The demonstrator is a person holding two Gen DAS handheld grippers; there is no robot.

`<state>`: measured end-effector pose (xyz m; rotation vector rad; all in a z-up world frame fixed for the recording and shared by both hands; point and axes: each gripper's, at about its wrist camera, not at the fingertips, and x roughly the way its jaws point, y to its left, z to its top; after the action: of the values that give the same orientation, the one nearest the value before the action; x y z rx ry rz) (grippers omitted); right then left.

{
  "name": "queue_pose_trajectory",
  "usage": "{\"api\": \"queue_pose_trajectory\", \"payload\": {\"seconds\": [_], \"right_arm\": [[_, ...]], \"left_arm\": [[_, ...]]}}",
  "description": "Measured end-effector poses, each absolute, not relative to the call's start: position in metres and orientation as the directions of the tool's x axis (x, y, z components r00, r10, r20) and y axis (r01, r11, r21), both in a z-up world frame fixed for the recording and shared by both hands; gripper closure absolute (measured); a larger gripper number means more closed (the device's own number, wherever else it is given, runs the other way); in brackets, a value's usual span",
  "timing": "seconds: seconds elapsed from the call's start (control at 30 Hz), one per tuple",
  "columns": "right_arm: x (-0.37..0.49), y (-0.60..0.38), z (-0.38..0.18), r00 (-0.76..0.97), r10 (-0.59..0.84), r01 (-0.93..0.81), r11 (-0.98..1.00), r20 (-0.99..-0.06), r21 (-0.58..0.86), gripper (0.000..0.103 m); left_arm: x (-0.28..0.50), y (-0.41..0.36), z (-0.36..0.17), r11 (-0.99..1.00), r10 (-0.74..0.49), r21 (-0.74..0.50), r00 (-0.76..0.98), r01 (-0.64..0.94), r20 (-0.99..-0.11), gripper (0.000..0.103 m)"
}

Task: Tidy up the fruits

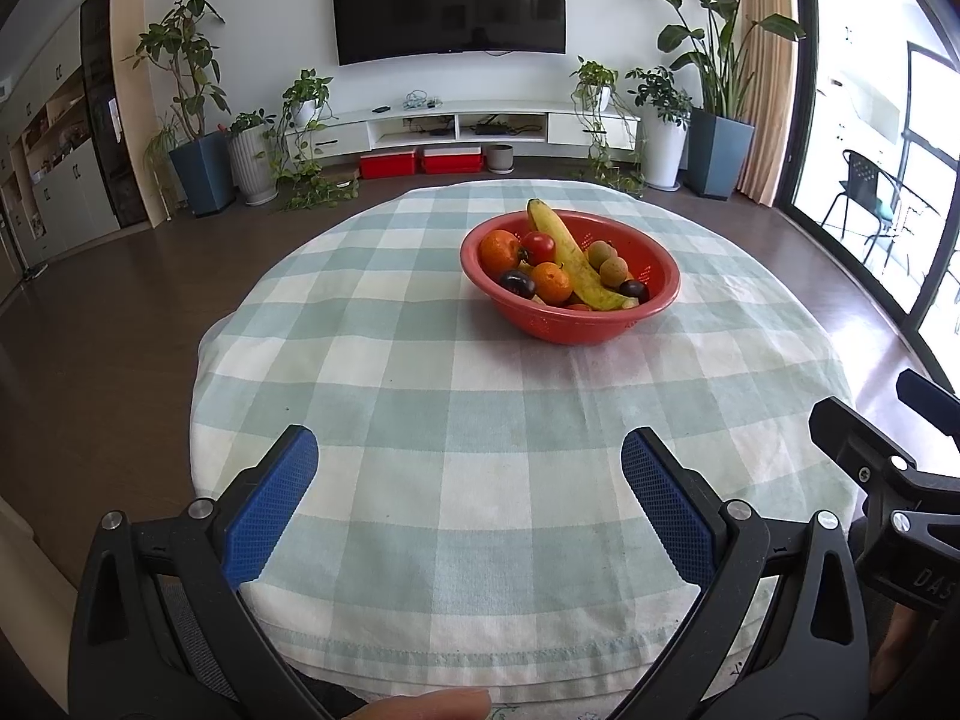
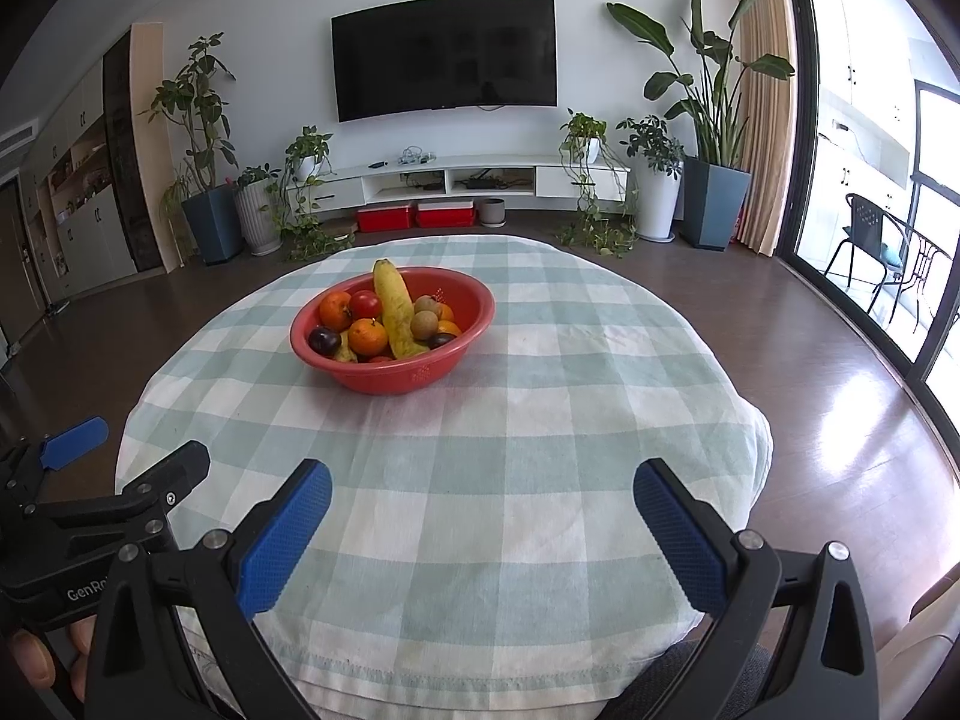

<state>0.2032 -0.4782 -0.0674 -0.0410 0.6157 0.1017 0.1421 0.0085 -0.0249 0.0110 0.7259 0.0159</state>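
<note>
Reading "GenRo" on left gripper (image 2: 129, 450) body.

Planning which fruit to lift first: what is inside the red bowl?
The red bowl holds a banana lying across oranges, a tomato, dark plums and brownish round fruits. Whatever lies beneath them is covered.

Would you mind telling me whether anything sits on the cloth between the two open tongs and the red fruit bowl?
Nothing visible does. Only bare checked tablecloth lies between the left tongs, the right tongs and the red bowl.
</note>
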Motion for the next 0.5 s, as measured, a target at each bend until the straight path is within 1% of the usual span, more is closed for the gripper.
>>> {"api": "queue_pose_trajectory", "payload": {"seconds": [0.5], "right_arm": [[0.2028, -0.4782, -0.0654, 0.811, 0.083, -0.108, 0.994, -0.579, -0.009, 0.0]], "left_arm": [[0.1415, 0.0084, -0.0254, 1.0, 0.02, 0.018, 0.747, -0.011, -0.664, 0.0]]}}
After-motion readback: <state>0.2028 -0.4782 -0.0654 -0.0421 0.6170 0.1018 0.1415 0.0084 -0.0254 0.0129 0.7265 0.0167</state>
